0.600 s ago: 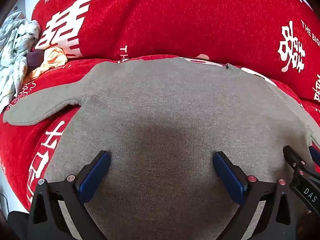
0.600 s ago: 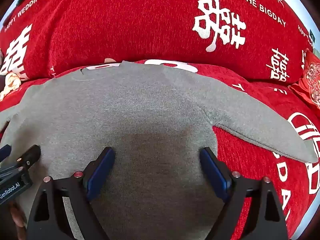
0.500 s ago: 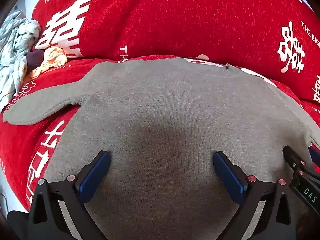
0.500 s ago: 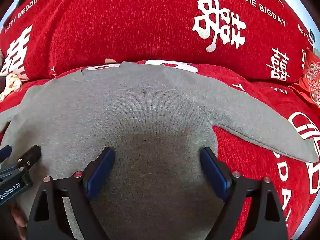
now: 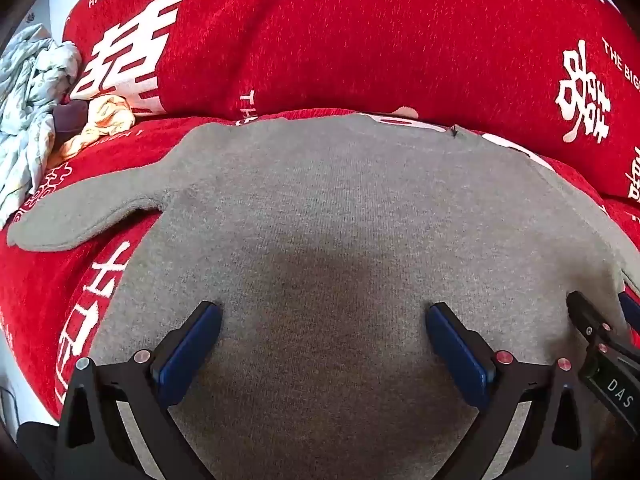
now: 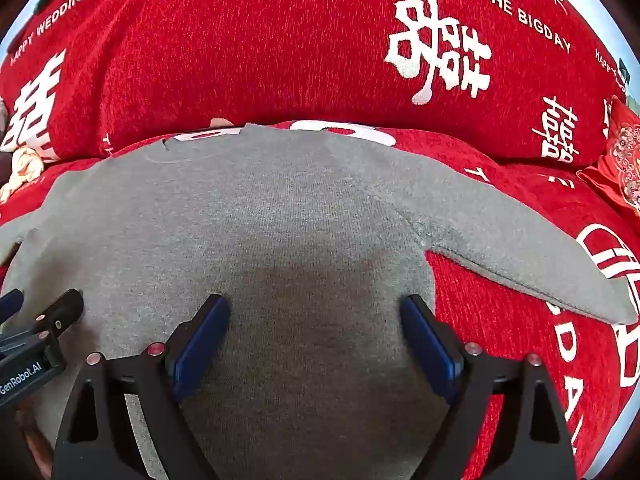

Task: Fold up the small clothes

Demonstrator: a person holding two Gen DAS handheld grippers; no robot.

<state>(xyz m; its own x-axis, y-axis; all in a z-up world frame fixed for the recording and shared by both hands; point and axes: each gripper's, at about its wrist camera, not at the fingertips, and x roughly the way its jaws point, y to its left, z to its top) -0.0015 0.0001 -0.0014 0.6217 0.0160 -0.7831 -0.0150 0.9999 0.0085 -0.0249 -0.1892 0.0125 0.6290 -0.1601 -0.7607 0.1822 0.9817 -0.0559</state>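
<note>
1. Grey knit fabric fills the middle of both views: a small sweater [image 5: 340, 216] lies spread flat on a red sofa cover [image 5: 360, 32] printed with white characters and English words.
2. One sleeve [image 5: 88, 216] stretches out to the left over the red seat in the left wrist view; the other sleeve [image 6: 532, 256] runs out to the right and nearer in the right wrist view.
3. The sweater's far edge lies close to where the seat meets the upright back cushion.
4. The left gripper [image 5: 322, 344] hangs over the near part of the sweater body with its blue pads [image 5: 188, 356] standing wide apart, nothing clamped between them.
5. The right gripper [image 6: 316, 336] is likewise spread wide over the near right part of the body, its right pad [image 6: 430, 344] just beside the sweater's side edge below the sleeve.
6. Each gripper shows at the edge of the other's view, so the two sit side by side over the garment.
7. At the far left lie a crumpled pale printed cloth [image 5: 28, 112] and a small orange-and-cream garment [image 5: 104, 120].
8. A red embroidered cushion [image 6: 620, 160] sits at the far right.
</note>
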